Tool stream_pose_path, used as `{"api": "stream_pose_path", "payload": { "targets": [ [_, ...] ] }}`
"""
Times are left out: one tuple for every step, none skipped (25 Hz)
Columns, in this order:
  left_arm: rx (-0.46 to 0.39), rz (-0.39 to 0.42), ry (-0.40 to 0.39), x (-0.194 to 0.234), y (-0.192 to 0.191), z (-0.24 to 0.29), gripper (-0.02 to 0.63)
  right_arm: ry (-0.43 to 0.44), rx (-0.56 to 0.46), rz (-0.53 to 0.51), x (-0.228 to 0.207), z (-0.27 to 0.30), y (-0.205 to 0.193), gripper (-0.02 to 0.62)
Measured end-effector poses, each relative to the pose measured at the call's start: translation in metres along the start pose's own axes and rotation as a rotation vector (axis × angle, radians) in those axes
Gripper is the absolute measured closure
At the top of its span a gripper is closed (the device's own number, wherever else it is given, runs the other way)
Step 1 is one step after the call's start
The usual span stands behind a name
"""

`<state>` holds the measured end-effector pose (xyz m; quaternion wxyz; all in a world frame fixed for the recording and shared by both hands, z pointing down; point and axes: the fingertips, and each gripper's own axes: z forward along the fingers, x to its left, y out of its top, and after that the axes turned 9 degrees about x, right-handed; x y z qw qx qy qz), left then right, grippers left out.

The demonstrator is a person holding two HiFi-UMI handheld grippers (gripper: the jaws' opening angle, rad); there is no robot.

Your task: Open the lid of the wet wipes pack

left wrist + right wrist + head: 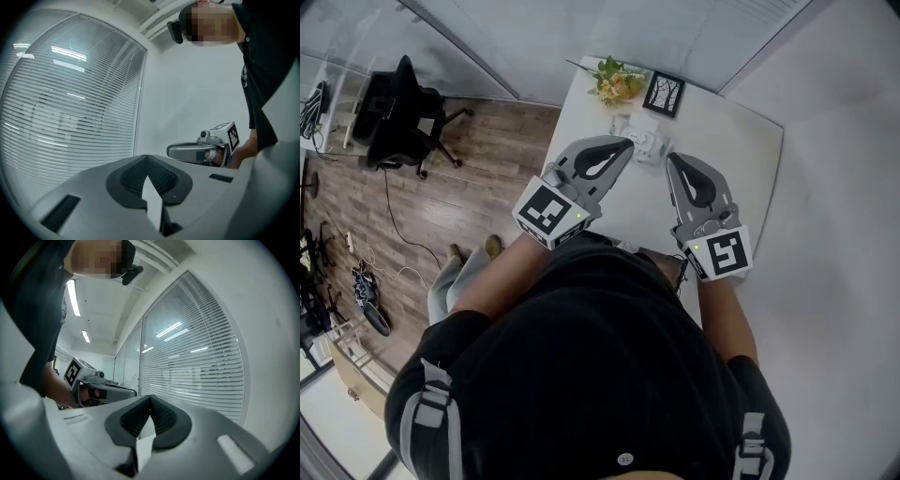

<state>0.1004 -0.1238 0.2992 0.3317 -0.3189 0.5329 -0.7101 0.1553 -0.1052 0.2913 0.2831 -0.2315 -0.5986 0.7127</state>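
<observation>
Two jaws, left: my grey left gripper (625,144) has its jaws together with nothing between them; its nose is at the pack's left edge, contact unclear.
Right jaws: my grey right gripper (669,157) is also pressed together and empty, nose just beside the pack's near right corner.
Pose: I hold both level, flanking the pack; I judge one braces while the other flicks the lid.
Task item: small white wet wipes pack (645,139) lies toward the far end of the white tabletop (741,150); lid too small to read.
Behind: yellow flower bunch (617,84) and black-framed picture (664,94), out of the way.
</observation>
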Motion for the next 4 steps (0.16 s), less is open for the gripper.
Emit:
{"api": "stream_pose_path", "payload": {
  "targets": [
    [-0.001,0.0,0.0,0.0001,0.0004,-0.0002,0.606,0.0,0.001,0.0,0.0,0.0004,-0.0002,0.584],
    [-0.003,0.0,0.0,0.0002,0.0008,-0.0004,0.606,-0.001,0.001,0.0,0.0,0.0007,-0.0003,0.584],
    [-0.004,0.001,-0.001,0.0003,0.0011,-0.0006,0.606,-0.002,0.002,0.0,0.0,0.0011,-0.0004,0.584],
    [-0.005,0.002,-0.001,0.0004,0.0014,-0.0008,0.606,-0.003,0.003,0.0,0.0001,0.0014,-0.0004,0.584]
  ]
}}
